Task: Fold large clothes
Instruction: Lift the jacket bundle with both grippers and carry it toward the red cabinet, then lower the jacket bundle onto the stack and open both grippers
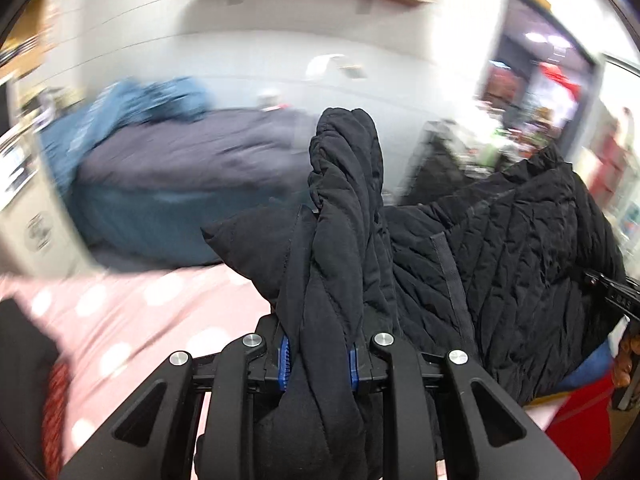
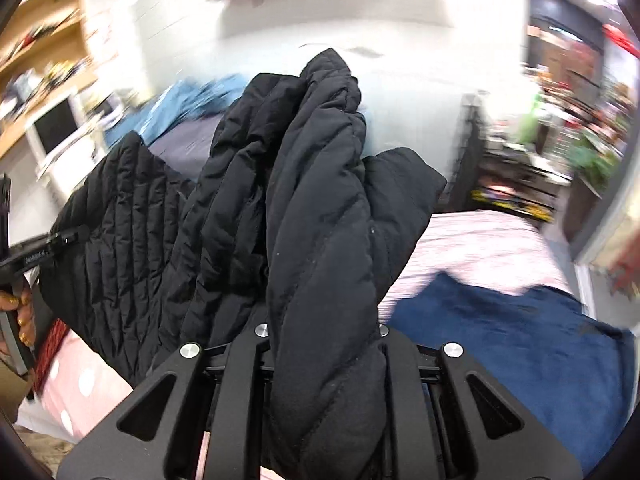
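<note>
A black quilted jacket (image 1: 512, 256) hangs in the air between both grippers, above a pink dotted bedspread (image 1: 132, 312). My left gripper (image 1: 320, 364) is shut on a bunched fold of the jacket, which rises past its blue pads (image 1: 285, 364). My right gripper (image 2: 324, 344) is shut on another bunched part of the same jacket (image 2: 320, 208); its fingertips are hidden by the cloth. The left gripper shows at the left edge of the right wrist view (image 2: 36, 252), and the right gripper shows at the right edge of the left wrist view (image 1: 616, 296).
A dark blue blanket (image 2: 512, 360) lies on the pink bed at right. A blue-grey heap of bedding (image 1: 168, 160) lies beyond. Shelves and a white monitor (image 2: 56, 128) stand at left. A dark shelf unit (image 2: 504, 168) with clutter stands at right.
</note>
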A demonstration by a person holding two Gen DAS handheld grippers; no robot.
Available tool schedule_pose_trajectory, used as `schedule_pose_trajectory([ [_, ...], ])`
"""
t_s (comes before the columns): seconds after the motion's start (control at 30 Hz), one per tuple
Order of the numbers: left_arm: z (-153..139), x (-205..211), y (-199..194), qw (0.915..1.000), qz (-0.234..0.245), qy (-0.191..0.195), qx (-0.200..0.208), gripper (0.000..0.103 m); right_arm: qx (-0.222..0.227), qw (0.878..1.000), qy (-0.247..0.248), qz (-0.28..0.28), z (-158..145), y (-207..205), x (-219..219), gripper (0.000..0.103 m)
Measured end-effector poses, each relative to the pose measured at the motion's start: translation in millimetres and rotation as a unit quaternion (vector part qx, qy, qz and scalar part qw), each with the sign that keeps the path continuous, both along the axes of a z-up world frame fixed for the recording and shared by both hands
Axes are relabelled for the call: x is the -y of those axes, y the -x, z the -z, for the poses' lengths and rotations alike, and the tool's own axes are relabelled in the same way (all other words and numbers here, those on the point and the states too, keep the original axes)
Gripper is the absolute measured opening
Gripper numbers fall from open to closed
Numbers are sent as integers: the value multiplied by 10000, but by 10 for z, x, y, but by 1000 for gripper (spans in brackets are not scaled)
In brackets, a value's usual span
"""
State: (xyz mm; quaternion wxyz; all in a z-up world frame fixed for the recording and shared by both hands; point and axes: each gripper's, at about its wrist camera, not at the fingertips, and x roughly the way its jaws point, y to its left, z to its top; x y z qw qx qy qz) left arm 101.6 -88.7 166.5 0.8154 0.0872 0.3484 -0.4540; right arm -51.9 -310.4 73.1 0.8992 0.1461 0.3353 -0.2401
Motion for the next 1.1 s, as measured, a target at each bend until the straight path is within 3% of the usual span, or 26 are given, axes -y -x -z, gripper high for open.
schedule_pose_trajectory([
  [0.13, -121, 842, 419, 9950, 967, 227, -142, 19, 115, 9951, 98, 975, -275, 926, 577, 15],
  [0.27, -84, 1695, 936, 9810, 1868, 292, -445, 20, 18, 9823, 186, 1862, -419, 1791, 1103, 15],
  [0.37, 94, 2247, 1351, 9677, 2401, 135, -754, 20, -138, 9700, 82, 2424, -387, 2311, 1419, 15],
  [0.47, 464, 2685, 1724, 9535, 2725, -247, -1266, 21, -188, 9501, -360, 3094, -190, 2953, 1819, 15],
  [0.53, 699, 2835, 1823, 9493, 2731, -506, -1473, 22, -33, 9299, -913, 3564, 101, 3329, 2078, 17],
  [0.63, 1025, 2972, 1857, 9525, 2518, -893, -1464, 28, 343, 8883, -1992, 4123, 694, 3823, 2356, 20],
  [0.67, 1101, 2999, 1829, 9514, 2463, -945, -1587, 29, 357, 8825, -2125, 4181, 859, 3871, 2400, 23],
  [0.73, 1189, 3057, 1747, 9496, 2400, -1044, -1724, 38, 363, 8743, -2259, 4281, 1111, 3924, 2461, 40],
  [0.77, 1233, 3072, 1731, 9487, 2397, -1104, -1743, 40, 406, 8679, -2317, 4376, 1211, 3949, 2497, 43],
  [0.83, 1294, 3064, 1555, 9494, 2312, -1184, -1764, 53, 421, 8569, -2370, 4559, 1375, 3978, 2518, 64],
  [0.87, 1309, 3042, 1512, 9501, 2276, -1196, -1768, 57, 438, 8516, -2359, 4661, 1449, 4000, 2550, 66],
  [0.93, 1333, 3050, 1471, 9539, 2127, -1258, -1703, 77, 356, 8453, -2276, 4821, 1553, 4057, 2595, 85],
  [1.0, 1320, 3003, 1471, 9573, 1974, -1310, -1654, 86, 233, 8390, -2145, 4994, 1547, 4069, 2577, 92],
  [1.1, 1230, 2935, 1402, 9609, 1880, -1332, -1536, 91, 146, 8383, -2068, 5042, 1498, 4027, 2553, 94],
])
